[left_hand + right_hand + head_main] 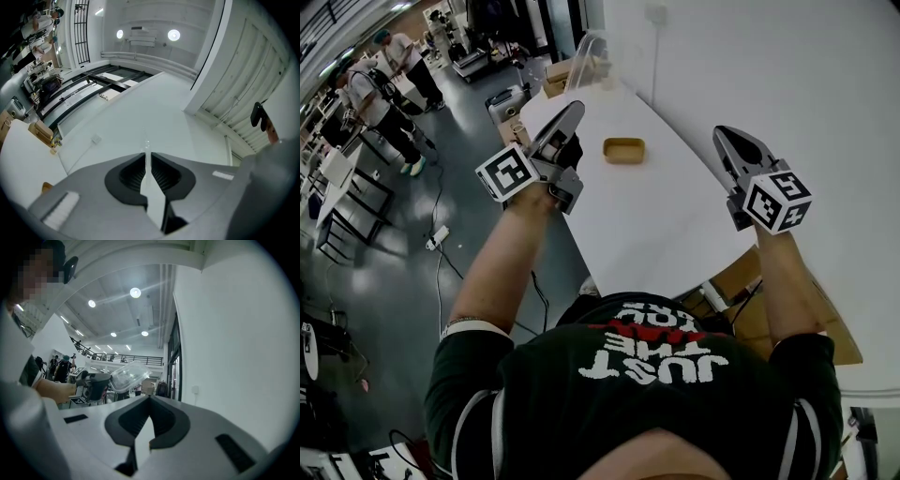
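Left tongs (574, 112) clenched on the rim of a clear plastic tub (586, 61). In the left gripper view the tongs (146, 158) stand almost together, with only a thin glassy edge (147, 144) showing between the tips. Right tongs (723, 135) closed on nothing; their own view shows the tips (147, 401) meeting, nothing between. Both are raised above the white tabletop (666, 216), well apart from each other. Progress, as I judge it: the tub is picked up and held in the air past the far end of the tabletop, not set down anywhere. A small tan tray (624, 150) lies on the tabletop between the two tongs, touched by neither. View differences: the right gripper view alone gives the tub's full shape (129, 376), tilted and sticking out of the left tongs (96, 386). The head view shows it only as a faint outline, and the left gripper view as a sliver. Only the head view shows the tray, plus cardboard boxes (562, 73) at the far end and people (389, 80) standing off to the left.
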Demonstrator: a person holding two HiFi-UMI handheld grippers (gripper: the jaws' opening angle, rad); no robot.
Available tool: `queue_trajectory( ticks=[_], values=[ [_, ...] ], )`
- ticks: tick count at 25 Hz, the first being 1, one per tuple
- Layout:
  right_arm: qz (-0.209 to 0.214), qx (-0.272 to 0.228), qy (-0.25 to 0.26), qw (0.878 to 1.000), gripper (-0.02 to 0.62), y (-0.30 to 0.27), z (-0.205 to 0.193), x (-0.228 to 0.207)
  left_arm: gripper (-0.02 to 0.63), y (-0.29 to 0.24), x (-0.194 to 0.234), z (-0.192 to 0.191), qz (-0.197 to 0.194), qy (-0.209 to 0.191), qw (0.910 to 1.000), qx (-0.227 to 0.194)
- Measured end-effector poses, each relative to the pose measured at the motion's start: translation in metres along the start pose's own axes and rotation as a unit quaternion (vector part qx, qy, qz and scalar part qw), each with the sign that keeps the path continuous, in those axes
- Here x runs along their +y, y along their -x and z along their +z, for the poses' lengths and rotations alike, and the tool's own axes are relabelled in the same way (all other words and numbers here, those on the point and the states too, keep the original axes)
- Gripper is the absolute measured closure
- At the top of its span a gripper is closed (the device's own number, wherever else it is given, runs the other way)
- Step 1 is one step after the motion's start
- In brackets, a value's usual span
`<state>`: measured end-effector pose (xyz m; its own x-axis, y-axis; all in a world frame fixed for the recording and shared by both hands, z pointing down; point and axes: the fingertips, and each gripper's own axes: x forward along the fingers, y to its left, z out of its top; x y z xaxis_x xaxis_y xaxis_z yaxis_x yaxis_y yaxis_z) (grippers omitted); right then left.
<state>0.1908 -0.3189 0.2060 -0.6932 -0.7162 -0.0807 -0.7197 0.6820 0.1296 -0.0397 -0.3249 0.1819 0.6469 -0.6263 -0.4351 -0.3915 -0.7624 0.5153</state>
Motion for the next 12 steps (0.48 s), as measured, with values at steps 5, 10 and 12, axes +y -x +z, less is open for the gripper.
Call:
queue_trajectory(
  ticks=[5,10,12],
  values=[
    [-0.004,-0.006,0.015,1.0,0.591,0.0008,0.0013,0.0002,0.563,-0.0003,-0.0002,-0.0002,-0.004,0.0,1.0,0.001],
    [0.001,-0.002,0.009,1.0,0.591,0.0004,0.0011,-0.0002,0.563,0.0002,-0.0006,0.0003,-0.001,-0.002,1.0,0.002],
    [0.003,0.0,0.008,1.0,0.591,-0.0005,0.0009,0.001,0.565,0.0,-0.0009,0.0006,0.0,-0.002,1.0,0.002]
  ],
)
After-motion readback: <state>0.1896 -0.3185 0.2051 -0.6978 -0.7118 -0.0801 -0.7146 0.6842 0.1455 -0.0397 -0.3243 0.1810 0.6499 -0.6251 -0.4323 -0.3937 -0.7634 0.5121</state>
